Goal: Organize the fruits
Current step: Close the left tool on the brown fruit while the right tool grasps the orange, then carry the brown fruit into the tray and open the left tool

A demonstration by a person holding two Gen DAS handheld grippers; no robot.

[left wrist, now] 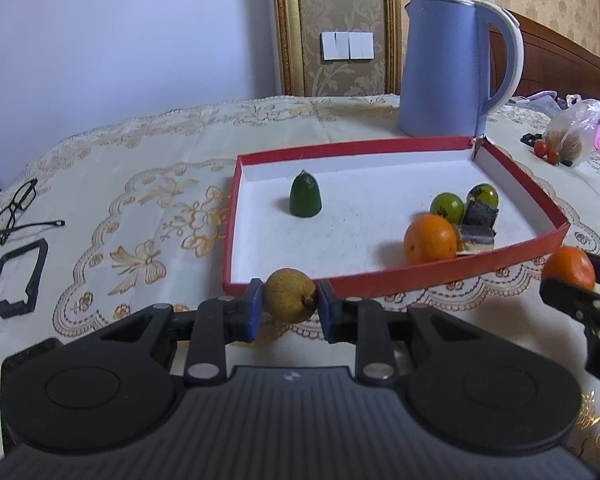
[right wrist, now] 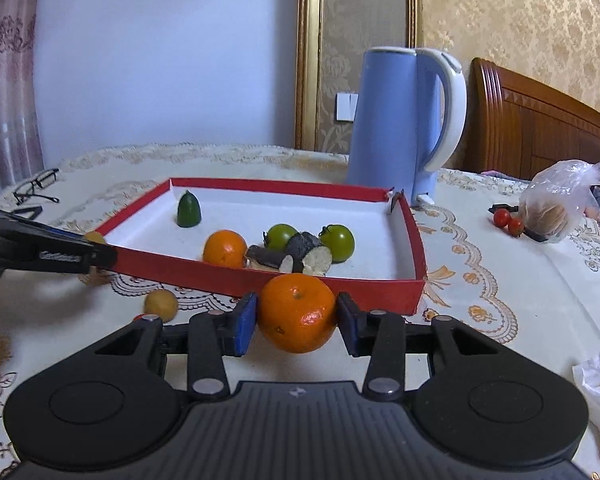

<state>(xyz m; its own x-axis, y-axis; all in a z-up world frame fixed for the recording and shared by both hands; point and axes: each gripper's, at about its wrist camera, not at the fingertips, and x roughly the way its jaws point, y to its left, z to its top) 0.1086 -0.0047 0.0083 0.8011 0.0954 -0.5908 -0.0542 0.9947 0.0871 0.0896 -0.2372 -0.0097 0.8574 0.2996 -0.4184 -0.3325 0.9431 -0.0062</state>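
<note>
Two fruits are in my grip at once, one per hand, both just short of the red tray (right wrist: pixel 268 286). My left jaws (left wrist: pixel 290 307) are pinching a small yellow-brown fruit (left wrist: pixel 289 295) by its sides, stem end turned to the right pad, held just outside the red tray's near wall. My right jaws (right wrist: pixel 296 322) are clamped on a tangerine (right wrist: pixel 297 312) across its widest part, also on the near side of that wall, toward the tray's right corner. I judge both are held low and close to the rim so each only needs lifting over the low wall.

Inside the red tray already sit a second tangerine (right wrist: pixel 225 248), two green tomatoes (right wrist: pixel 337 242), two dark cut pieces with pale ends (right wrist: pixel 296 258) and, apart near the far left corner, a dark green cone-shaped fruit (right wrist: pixel 189 210); like seems to be gathering with like. One more small yellow fruit (right wrist: pixel 161 305) lies on the table (right wrist: pixel 480 300) left of the tray's near wall, so collecting is not finished. A blue kettle (right wrist: pixel 400 128) stands behind the tray's far right corner, close enough to mind when reaching over
</note>
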